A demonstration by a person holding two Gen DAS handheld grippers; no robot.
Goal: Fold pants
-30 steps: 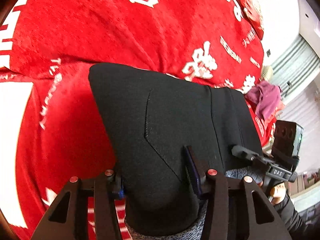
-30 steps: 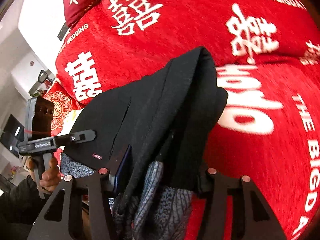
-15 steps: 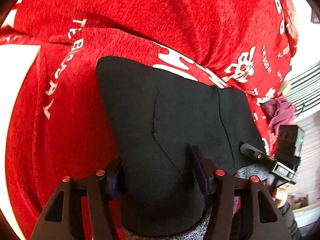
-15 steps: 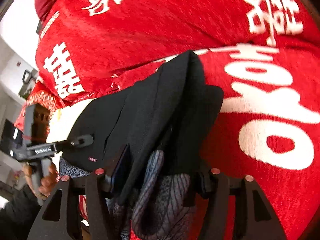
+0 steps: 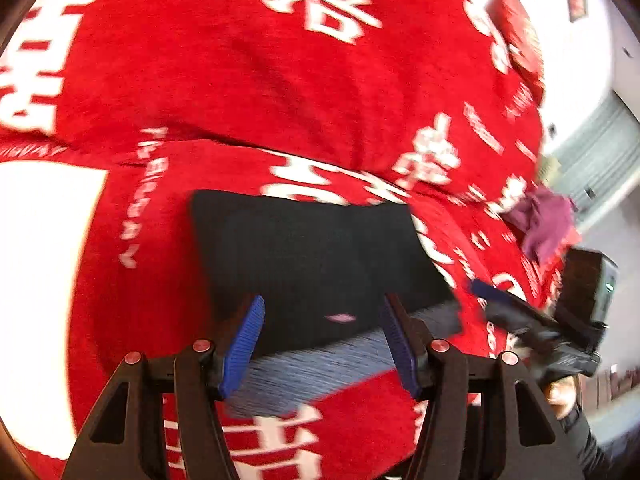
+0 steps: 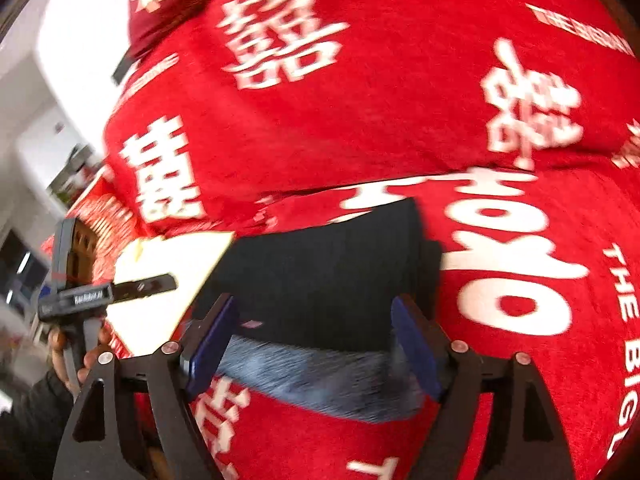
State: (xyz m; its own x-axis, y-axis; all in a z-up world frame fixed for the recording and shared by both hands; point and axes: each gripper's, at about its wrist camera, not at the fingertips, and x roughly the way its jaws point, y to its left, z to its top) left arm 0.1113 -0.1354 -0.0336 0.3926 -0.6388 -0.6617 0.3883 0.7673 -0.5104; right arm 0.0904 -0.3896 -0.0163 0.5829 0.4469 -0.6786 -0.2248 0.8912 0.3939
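Between the blue pads of the left gripper [image 5: 322, 340], spread wide and holding nothing, lie the folded black pants [image 5: 320, 264], flat on the red blanket [image 5: 280, 92] with their grey waistband nearest. The right gripper [image 6: 316, 344] is likewise spread and empty, framing the same pants [image 6: 332, 276] from the other side.

Black pants [image 5: 316, 256], white-lettered red blanket [image 5: 248, 80]
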